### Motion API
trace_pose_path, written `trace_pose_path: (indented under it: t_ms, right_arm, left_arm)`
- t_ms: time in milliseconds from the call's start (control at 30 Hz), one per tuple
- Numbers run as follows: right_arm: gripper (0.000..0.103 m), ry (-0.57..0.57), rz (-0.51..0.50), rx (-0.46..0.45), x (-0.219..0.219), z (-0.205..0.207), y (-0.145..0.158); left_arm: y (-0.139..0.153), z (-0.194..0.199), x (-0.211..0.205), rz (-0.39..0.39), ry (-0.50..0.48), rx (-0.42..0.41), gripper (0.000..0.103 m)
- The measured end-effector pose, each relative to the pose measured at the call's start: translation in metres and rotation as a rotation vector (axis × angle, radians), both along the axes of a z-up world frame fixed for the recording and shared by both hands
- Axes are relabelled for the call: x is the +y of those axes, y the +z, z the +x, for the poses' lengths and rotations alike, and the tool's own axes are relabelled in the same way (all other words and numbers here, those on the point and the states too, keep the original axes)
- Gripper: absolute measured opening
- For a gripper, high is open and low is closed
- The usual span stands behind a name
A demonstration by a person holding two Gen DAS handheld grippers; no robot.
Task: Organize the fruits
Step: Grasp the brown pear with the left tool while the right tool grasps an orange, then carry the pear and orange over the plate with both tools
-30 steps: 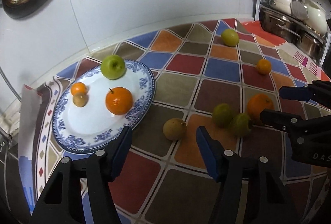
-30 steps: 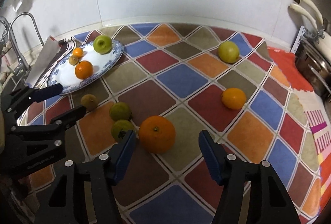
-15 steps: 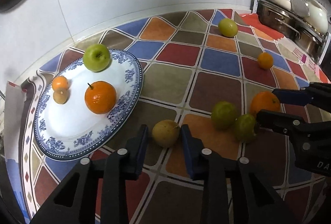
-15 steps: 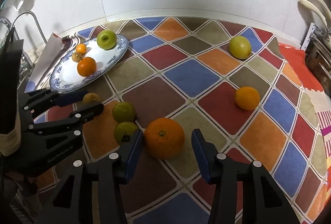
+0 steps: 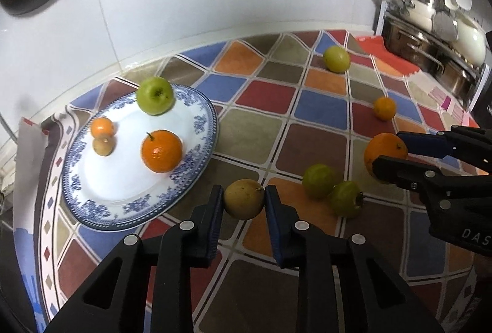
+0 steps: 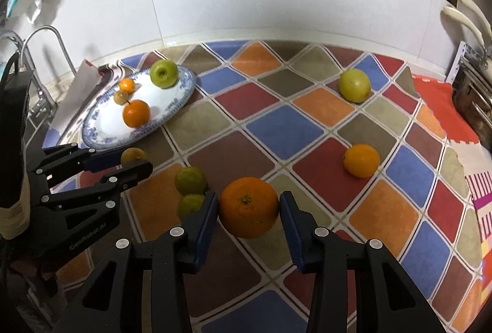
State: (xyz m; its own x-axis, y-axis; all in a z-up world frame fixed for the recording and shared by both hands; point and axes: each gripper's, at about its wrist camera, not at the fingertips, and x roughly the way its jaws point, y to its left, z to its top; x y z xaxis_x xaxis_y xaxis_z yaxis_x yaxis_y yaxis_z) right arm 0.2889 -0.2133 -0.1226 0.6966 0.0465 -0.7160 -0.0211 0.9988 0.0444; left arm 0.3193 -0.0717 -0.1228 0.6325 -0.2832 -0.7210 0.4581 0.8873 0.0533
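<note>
On checkered cloth (image 6: 276, 133): left gripper (image 5: 241, 199) clamps round dull-yellow fruit (image 5: 243, 198); glossy plate (image 5: 123, 179) adjacent.

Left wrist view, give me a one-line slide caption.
Left gripper shut on a yellow-brown fruit beside the blue-rimmed plate, right gripper clamping a large orange.

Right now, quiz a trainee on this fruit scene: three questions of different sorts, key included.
1. True or false: the left gripper is shut on the large orange.
2. How many fruits lie on the blue-rimmed plate?
3. Which fruit on the plate lies nearest the wall: (a) green apple, (b) stemmed orange, (c) brownish fruit?

Key: 1 false, the right gripper holds it; 2 four; 3 a.
</note>
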Motion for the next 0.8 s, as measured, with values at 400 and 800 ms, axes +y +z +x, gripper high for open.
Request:
trace_pose_path:
  t_ms: [400, 800]
  right_arm:
    - [0.042, 0.141, 0.01, -0.099, 0.032, 0.002, 0.034]
    - [0.042, 0.33, -0.058, -0.201, 0.084, 0.045, 0.063]
  left_arm:
    - [0.037, -0.013, 0.033, -0.037, 0.104, -0.102, 0.028]
    - [0.053, 0.002, 0.079, -0.017, 0.234, -0.187, 0.027]
